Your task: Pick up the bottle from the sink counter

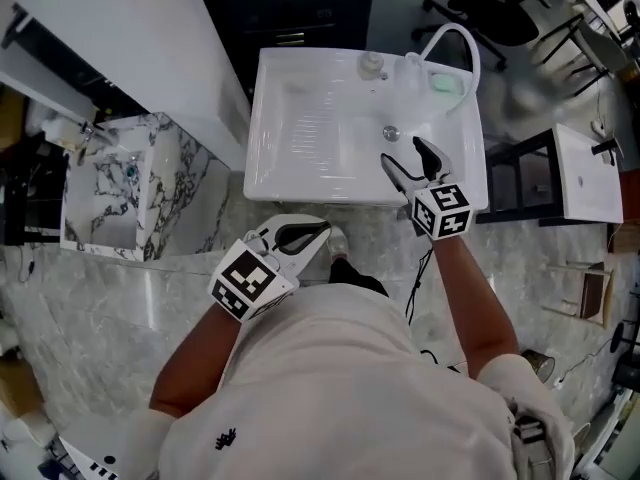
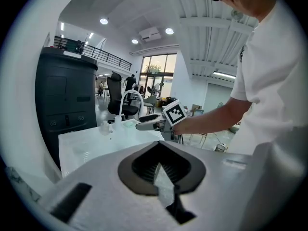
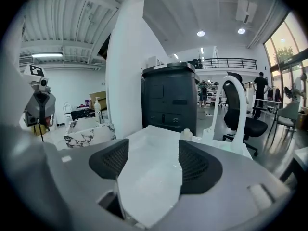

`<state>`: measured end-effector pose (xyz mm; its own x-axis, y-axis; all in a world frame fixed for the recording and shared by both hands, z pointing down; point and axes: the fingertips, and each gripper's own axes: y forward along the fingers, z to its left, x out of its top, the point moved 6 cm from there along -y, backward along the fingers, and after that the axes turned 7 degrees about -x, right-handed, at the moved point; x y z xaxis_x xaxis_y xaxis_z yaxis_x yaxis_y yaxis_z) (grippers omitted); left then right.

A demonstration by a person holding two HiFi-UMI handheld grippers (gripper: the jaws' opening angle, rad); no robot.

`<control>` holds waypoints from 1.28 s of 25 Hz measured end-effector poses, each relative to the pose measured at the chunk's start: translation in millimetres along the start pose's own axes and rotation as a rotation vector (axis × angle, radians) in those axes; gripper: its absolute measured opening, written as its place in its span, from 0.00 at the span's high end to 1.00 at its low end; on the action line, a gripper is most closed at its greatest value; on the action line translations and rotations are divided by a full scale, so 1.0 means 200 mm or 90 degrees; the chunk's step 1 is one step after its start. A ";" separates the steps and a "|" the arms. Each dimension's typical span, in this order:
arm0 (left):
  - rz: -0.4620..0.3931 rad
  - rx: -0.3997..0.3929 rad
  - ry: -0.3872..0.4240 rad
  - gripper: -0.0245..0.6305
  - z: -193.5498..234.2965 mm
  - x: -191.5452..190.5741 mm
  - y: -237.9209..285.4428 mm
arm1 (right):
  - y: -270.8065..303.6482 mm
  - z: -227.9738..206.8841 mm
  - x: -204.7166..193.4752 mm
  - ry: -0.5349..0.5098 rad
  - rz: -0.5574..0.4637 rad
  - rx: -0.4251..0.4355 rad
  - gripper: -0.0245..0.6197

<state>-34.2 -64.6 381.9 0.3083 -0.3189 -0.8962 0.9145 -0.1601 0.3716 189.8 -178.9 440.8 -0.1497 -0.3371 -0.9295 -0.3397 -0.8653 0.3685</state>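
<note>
The marbled floor (image 1: 120,298) is seen around a white counter (image 1: 268,180), whose moulded basin (image 1: 320,133) takes up most of its top. A second, marble-patterned sink (image 1: 105,183) stands well apart at the counter's 9 o'clock.

An arched white faucet (image 1: 458,40) is mounted at the counter's 1 o'clock corner. A green pad (image 1: 445,83) is laid below its arch.

The right tool (image 1: 402,151) is held over the counter at about 4 o'clock of the basin. Its jaws are spread wide, nothing is between them, and only bare basin shows through the gap in the right gripper view. This is judged to be a readied reach.

The left tool (image 1: 322,228) is kept low, just off the counter's front edge at 6 o'clock. Its jaws are brought together on nothing, probably so that it is parked out of the way.

The bottle (image 1: 372,65) is set upright on the back ledge at 12 o'clock of the basin, near the faucet's base. It was probably left there to stay out of the wet basin. It lies at 11 o'clock from the right tool, and in the right gripper view it (image 3: 186,134) is seen just beyond the right jaw.

The basin between tool and bottle is bare, so a straight approach is judged open. Room is tighter at the bottle's 3 o'clock, where the faucet rises. The back edge lies just behind the bottle, so a push could send it off the ledge.
</note>
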 end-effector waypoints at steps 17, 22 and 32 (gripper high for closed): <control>0.013 0.094 -0.097 0.95 0.48 0.13 0.29 | 0.99 -0.47 -0.08 0.023 0.061 0.016 0.42; 0.016 0.115 -0.119 0.95 0.59 0.14 0.34 | 1.20 -0.56 -0.12 0.023 0.069 0.000 0.41; 0.017 0.135 -0.145 0.95 0.73 0.13 0.38 | 1.52 -0.64 -0.19 0.020 0.083 -0.035 0.37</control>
<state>5.8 -220.9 423.2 0.2431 -0.5224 -0.8173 0.8243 -0.3328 0.4580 212.2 -476.5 585.8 -0.1603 -0.4586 -0.8741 -0.2680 -0.8320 0.4857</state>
